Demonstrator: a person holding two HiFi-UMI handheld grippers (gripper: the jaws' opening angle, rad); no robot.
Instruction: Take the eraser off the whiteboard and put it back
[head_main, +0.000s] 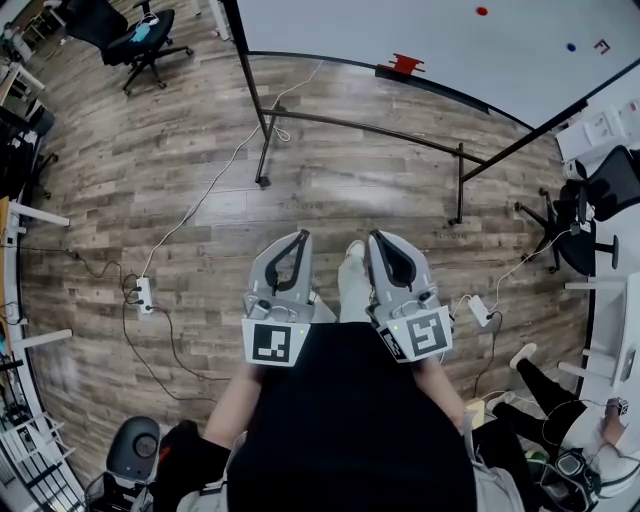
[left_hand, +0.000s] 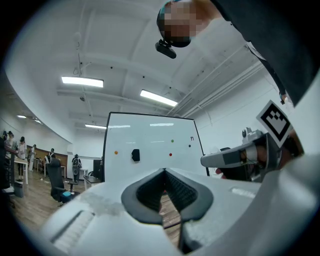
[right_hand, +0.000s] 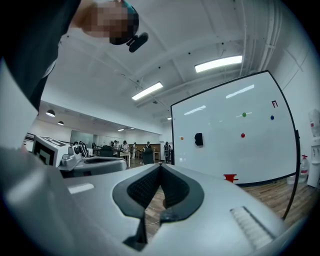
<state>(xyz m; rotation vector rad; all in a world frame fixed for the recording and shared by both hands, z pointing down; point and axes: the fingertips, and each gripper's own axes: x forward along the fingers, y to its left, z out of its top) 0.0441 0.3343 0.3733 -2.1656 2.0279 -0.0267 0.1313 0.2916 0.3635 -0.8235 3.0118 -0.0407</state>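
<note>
Wood-plank flooring fills the head view, with the whiteboard (head_main: 440, 30) on a black stand (head_main: 265, 130) across the top of the frame and office chairs (head_main: 135, 40) at the upper left and right edge. Low in the centre, the left gripper (head_main: 301, 237) and the right gripper (head_main: 376, 237) sit side by side in front of the person's dark top. Each has its jaws pressed together with nothing between them. Held level and aimed at the board, well apart from it, they look set for the approach rather than a grab. A red object (head_main: 406, 64) rests on the board's ledge. The eraser does not show here (it probably lies above the frame's top edge).

In the left gripper view the left gripper (left_hand: 164, 171) is closed and empty at the bottom centre. Beyond it the eraser (left_hand: 135, 155), a small black block, clings to the left-centre of the upright board, presumably by a magnet. Coloured dots (left_hand: 170, 154) are scattered to its right. The right gripper (left_hand: 235, 158) juts in at the right edge under its marker cube (left_hand: 274, 120).

In the right gripper view the right gripper (right_hand: 161, 166) is likewise shut on nothing. The eraser (right_hand: 198, 139) sits mid-left on the board, above and left of the red object (right_hand: 230, 177). A small red mark (right_hand: 274, 104) in the board's upper right corner looks like an F, though it is too small to be sure. No brand or label can be read.
</note>
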